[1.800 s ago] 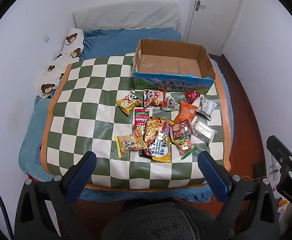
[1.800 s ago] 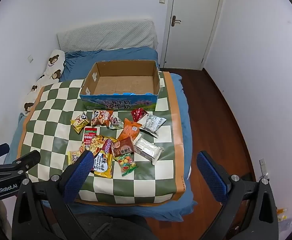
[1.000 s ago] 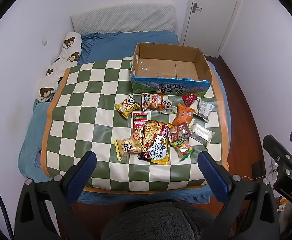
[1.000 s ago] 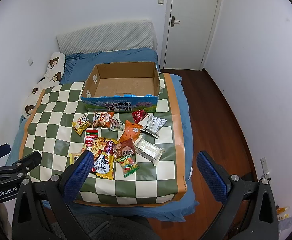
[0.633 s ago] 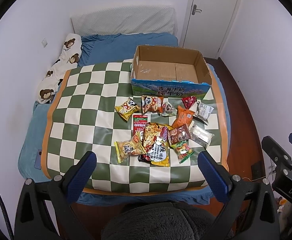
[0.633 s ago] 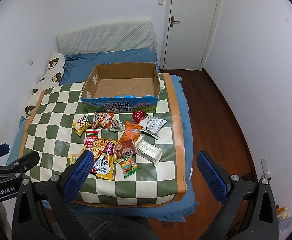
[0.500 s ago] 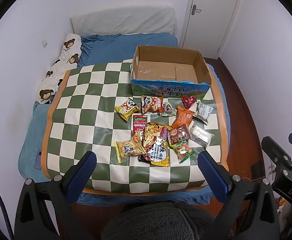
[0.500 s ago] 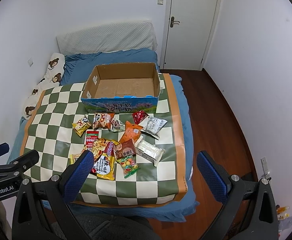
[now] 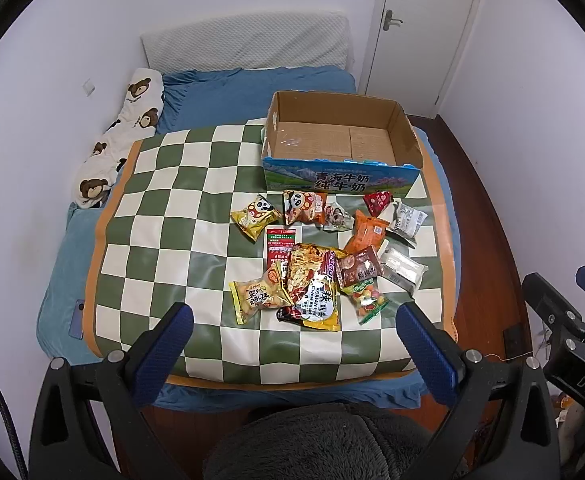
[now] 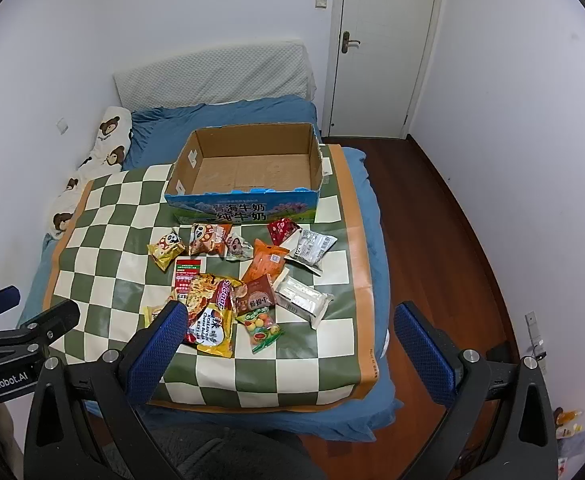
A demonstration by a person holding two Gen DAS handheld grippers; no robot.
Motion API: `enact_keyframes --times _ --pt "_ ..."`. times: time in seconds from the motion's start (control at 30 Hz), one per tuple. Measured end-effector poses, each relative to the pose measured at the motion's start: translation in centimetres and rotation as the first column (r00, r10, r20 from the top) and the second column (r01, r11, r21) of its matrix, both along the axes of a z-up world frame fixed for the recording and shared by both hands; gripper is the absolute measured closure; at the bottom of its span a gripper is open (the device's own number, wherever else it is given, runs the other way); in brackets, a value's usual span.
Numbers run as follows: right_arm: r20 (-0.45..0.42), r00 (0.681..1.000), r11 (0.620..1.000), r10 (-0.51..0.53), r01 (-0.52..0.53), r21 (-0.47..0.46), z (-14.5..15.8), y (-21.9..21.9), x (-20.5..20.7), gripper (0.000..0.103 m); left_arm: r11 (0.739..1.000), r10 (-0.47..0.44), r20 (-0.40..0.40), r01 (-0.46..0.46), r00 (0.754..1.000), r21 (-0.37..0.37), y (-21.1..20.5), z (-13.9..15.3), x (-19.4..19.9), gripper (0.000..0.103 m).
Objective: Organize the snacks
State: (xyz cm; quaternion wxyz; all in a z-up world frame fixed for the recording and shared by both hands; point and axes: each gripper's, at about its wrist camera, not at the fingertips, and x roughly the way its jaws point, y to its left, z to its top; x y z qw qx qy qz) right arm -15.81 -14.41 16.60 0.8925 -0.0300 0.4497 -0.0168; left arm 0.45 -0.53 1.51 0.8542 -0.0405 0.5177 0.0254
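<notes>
Several snack packets [image 9: 312,256] lie in a loose pile on a green and white checkered mat [image 9: 164,216] on a bed; they also show in the right wrist view [image 10: 252,280]. An empty open cardboard box [image 9: 340,148] with a blue printed front stands behind the pile, also in the right wrist view [image 10: 248,172]. My left gripper [image 9: 292,332] is open and empty, held above the mat's near edge. My right gripper [image 10: 288,332] is open and empty, near the pile's front.
A bear-print pillow [image 9: 120,144] lies along the left wall. A grey headboard cushion [image 9: 244,44] stands behind the bed. A white door [image 10: 384,48] is at the back right. Wood floor [image 10: 432,240] runs along the bed's right side.
Both views have shifted slightly; the bed and snacks sit a little farther away and lower in frame. Both grippers stay open. No snack has moved.
</notes>
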Motion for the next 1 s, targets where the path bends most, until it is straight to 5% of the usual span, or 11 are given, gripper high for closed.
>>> enact_keyframes --times 1.0 --pt "0.001 1.0 1.0 0.004 -0.004 0.004 -0.08 -0.07 -0.39 0.0 1.0 -0.004 0.007 0.004 1.0 -0.004 -0.26 0.16 -0.33 0.0"
